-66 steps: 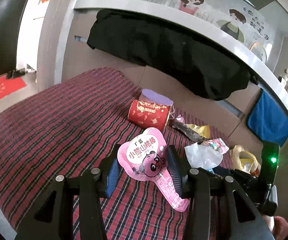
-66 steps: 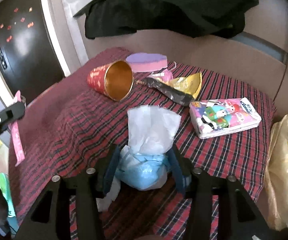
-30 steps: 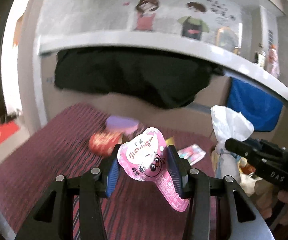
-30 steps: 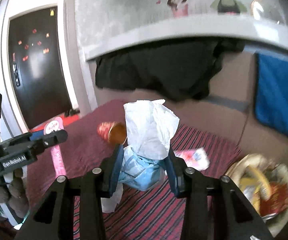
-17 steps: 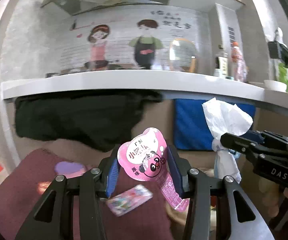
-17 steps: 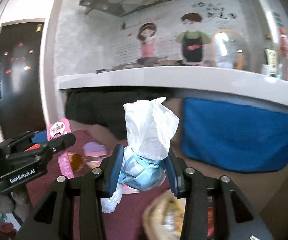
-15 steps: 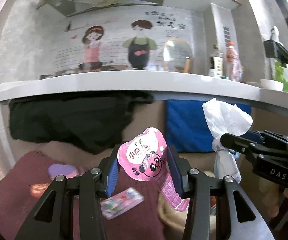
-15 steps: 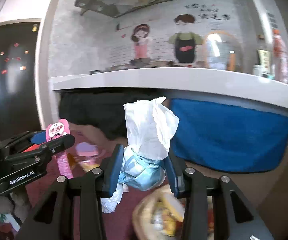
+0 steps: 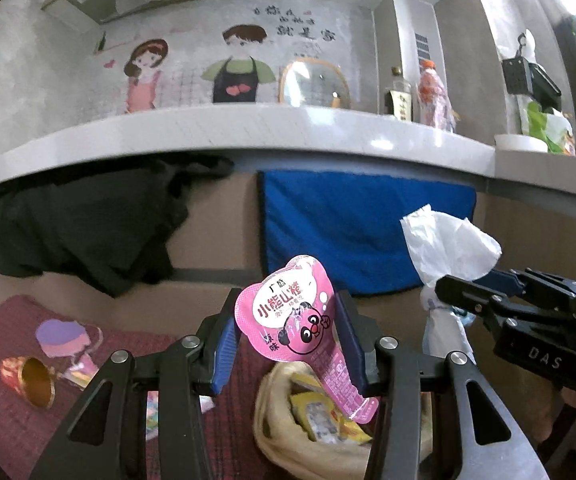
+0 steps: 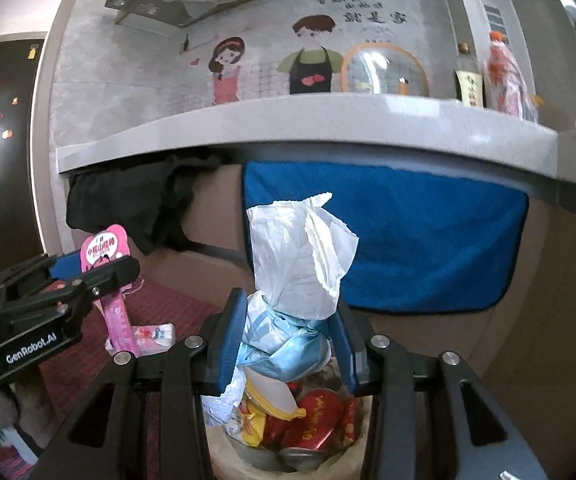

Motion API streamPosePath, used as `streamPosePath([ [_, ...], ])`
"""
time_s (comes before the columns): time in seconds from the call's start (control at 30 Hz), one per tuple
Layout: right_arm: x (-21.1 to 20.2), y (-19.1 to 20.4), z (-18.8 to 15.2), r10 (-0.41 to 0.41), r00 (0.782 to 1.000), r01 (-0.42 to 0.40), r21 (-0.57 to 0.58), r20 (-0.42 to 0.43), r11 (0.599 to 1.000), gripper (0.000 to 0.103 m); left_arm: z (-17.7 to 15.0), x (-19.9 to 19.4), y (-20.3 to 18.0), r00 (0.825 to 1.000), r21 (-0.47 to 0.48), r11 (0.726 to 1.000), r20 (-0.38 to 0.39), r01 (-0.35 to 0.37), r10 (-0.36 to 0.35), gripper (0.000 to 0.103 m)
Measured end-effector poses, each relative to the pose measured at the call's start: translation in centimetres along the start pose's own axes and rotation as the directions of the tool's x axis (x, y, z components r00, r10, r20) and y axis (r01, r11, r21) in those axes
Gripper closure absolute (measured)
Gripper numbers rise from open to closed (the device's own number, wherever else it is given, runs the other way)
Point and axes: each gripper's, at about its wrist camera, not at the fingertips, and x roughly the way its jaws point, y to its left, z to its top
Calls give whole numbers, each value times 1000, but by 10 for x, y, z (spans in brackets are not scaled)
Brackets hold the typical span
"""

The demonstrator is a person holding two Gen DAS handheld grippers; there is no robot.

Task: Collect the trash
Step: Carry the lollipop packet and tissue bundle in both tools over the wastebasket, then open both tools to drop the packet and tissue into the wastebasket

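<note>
My left gripper (image 9: 286, 344) is shut on a pink bear-faced snack wrapper (image 9: 288, 312), held up in the air above and just left of a cream trash bag (image 9: 307, 444) full of wrappers. My right gripper (image 10: 286, 340) is shut on a crumpled white and light-blue tissue wad (image 10: 291, 304), directly over the same trash bag (image 10: 288, 440). In the left wrist view the right gripper (image 9: 447, 292) with the tissue wad (image 9: 443, 248) sits at the right. The right wrist view shows the left gripper (image 10: 100, 268) and its pink wrapper (image 10: 106, 252) at the left.
On the red plaid cloth (image 9: 4, 432) lie a red and gold paper cup (image 9: 32, 380), a purple lid (image 9: 62, 336) and a tissue pack (image 10: 154, 334). A blue towel (image 9: 359, 232) and black cloth (image 9: 80, 224) hang under a white counter (image 9: 248, 128) with bottles.
Both grippers have swung to the right, away from the plaid cloth, and now hang over the trash bag. Each keeps the same hold on its item.
</note>
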Motion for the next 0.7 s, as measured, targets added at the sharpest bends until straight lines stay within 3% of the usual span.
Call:
streamPosePath([
  [0.7,29,-29,-30,-21,998,25,66,-65,998,65,-33,43,-5,993,-13,999,-105,47,-48,57],
])
